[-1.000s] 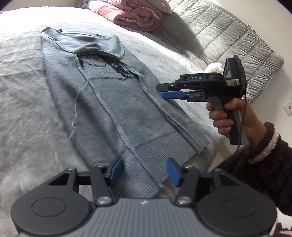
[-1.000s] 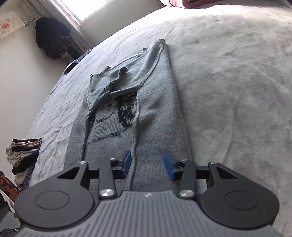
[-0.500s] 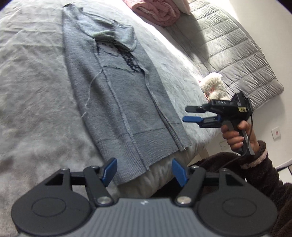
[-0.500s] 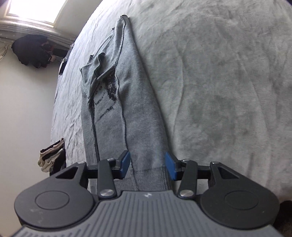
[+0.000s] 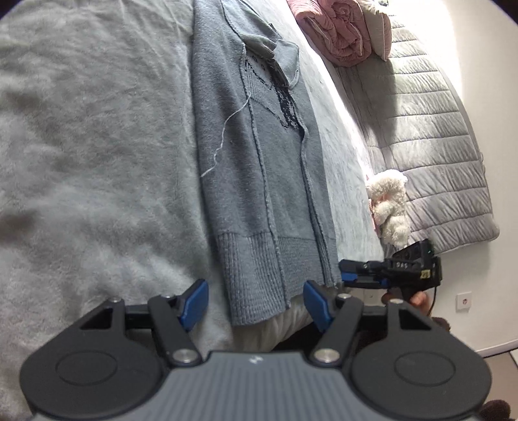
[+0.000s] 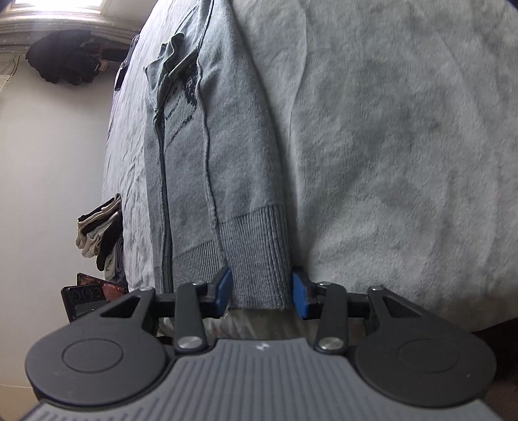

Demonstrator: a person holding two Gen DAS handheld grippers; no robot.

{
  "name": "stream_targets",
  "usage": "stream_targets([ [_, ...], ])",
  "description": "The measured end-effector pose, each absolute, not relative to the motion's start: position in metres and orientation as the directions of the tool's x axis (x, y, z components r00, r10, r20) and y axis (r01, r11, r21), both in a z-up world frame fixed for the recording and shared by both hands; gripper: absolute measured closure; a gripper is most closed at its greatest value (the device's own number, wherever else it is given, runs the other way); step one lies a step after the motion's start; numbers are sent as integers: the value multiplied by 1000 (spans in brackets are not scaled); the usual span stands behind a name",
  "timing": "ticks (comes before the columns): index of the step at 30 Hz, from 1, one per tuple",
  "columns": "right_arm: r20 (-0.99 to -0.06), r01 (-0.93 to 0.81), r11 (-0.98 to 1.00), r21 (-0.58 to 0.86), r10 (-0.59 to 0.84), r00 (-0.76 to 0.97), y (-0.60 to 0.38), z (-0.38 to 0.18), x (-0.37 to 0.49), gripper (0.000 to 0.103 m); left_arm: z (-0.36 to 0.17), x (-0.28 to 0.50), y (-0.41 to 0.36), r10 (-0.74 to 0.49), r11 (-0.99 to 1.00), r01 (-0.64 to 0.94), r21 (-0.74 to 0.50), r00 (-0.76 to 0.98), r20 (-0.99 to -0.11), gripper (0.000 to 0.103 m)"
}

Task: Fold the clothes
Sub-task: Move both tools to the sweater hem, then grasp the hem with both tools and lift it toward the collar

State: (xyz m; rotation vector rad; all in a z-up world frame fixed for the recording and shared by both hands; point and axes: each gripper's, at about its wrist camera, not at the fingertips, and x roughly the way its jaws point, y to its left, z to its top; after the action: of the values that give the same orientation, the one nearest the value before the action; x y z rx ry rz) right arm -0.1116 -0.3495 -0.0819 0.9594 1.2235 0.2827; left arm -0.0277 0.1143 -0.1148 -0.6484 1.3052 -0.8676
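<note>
In the left wrist view, your left claw (image 5: pixel 255 302) stands wide open, its blue pads level with the ribbed hem of the grey knit sweater (image 5: pixel 259 181), gripping nothing. The sweater lies lengthwise on the bed (image 5: pixel 97 162), folded into a long narrow strip; exposed seams run along its length, a dark knitted pattern shows near the far end, and a loose pale thread (image 5: pixel 226 129) trails across the knit. The bed cover is a fuzzy grey plush. Your right claw (image 5: pixel 344 270) sits just beside the hem's right corner; the raised letters "DAS" are legible on its black body, and a small yellow label there is too small to read. In this view you cannot tell how its pads stand. A rolled pink blanket (image 5: pixel 340 29), a quilted grey cover (image 5: pixel 437 145) and a white plush toy (image 5: pixel 390 204) lie beyond. In the right wrist view, your right claw (image 6: pixel 261 293) is open, one blue pad on each side of the sweater's (image 6: pixel 210 145) ribbed hem at the bed (image 6: pixel 404 129) edge, not pressed shut on the fabric. A stack of folded clothes (image 6: pixel 100 233) sits at left.
</note>
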Motion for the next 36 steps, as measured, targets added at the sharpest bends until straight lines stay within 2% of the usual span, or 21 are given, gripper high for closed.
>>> stream_targets([
  [3,-649,286,583,760,679,343,-345,-88,-112,65,-120,-28,111,-858,511,160,-845,26,-513,43],
  [5,-639,279,575,769,695,329,-342,-92,-112,75,-122,-29,109,-860,506,153,-849,19,-509,50],
  [8,-624,267,564,781,713,320,-339,-94,-112,84,-125,-30,108,-865,499,134,-856,19,-502,61],
  [10,-617,253,563,787,717,323,-337,-92,-111,86,-127,-32,106,-867,496,119,-860,14,-498,80],
  [12,-607,239,558,795,723,329,-336,-89,-111,89,-127,-33,103,-873,484,120,-867,0,-488,86],
  [21,-556,207,519,829,728,400,-337,-67,-95,91,-104,-20,108,-924,380,120,-917,98,-370,89],
  [30,-535,232,488,841,689,489,-342,-55,-47,91,-92,27,102,-898,387,11,-922,231,-374,90],
  [36,-541,282,464,839,660,522,-342,-72,-11,90,-103,61,92,-877,407,-29,-913,266,-399,90],
])
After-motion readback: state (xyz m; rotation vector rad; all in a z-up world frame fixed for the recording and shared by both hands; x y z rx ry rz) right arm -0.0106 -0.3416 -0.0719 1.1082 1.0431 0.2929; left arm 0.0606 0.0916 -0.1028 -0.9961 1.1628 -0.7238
